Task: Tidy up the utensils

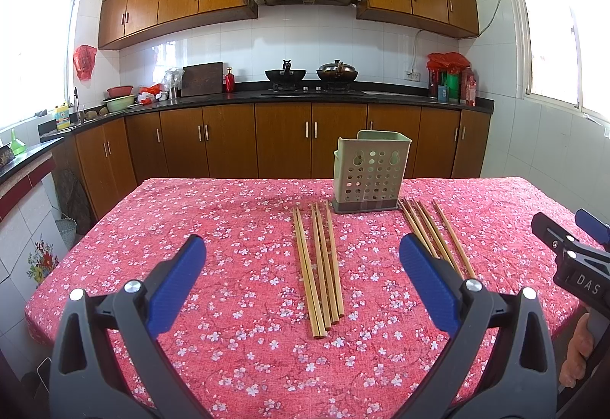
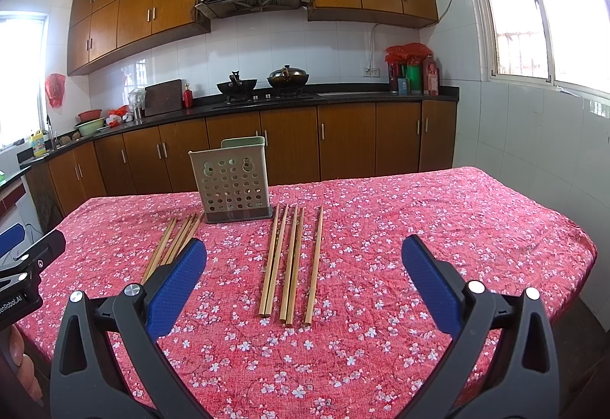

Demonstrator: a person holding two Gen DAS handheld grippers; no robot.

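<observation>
two chopstick groups (image 1: 320, 262) (image 2: 291, 262) flank an upright perforated green holder (image 1: 368, 173).

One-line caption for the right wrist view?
Open right gripper hovers above five chopsticks lying before a green holder on a floral tablecloth.

Both wrist views low over table (image 1: 228, 213), facing stove wall; share holder (image 1: 370, 171).

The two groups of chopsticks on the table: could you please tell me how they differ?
The left chopsticks lie bunched side by side; the right chopsticks are looser, with one stick apart from the rest. The left group sits ahead of the open left hand-held gripper, the right group ahead of the right hand-held gripper. Both flank the green holder.
</observation>
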